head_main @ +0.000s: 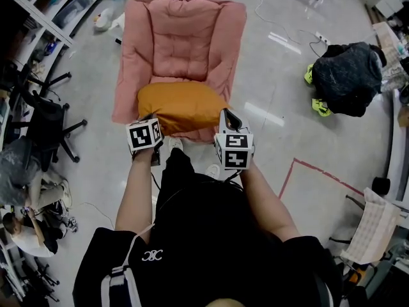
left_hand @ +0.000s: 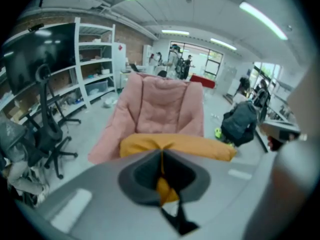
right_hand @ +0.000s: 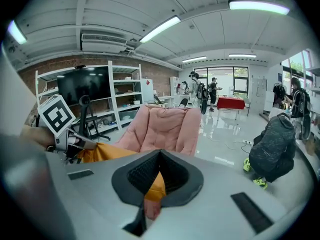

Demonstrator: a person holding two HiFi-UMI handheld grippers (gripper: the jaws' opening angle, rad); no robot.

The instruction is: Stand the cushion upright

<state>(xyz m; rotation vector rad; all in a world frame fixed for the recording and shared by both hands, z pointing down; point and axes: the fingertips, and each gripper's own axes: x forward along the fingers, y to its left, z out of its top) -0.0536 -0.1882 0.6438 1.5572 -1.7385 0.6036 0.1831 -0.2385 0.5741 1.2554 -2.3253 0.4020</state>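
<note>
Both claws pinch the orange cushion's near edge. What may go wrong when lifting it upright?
The left claw and right claw each hold only a small fold of the cushion; it may slip out during lifting. The pink chair is soft and padded, so the stood cushion might flop back down.

Your mustard-orange cushion [head_main: 182,105] lies on its broad face across the seat of the pink padded chair [head_main: 185,37], dead ahead at your 12 o'clock. It is plump, smooth and oblong, with its long side running from 9 o'clock to 3 o'clock and its far edge up against the chair's backrest. Its near edge, on the 6 o'clock side, reaches the front of the seat. There your left gripper [left_hand: 161,176] pinches a fold of its fabric towards 9 o'clock, and your right gripper [right_hand: 156,181] pinches another towards 3 o'clock.
</note>
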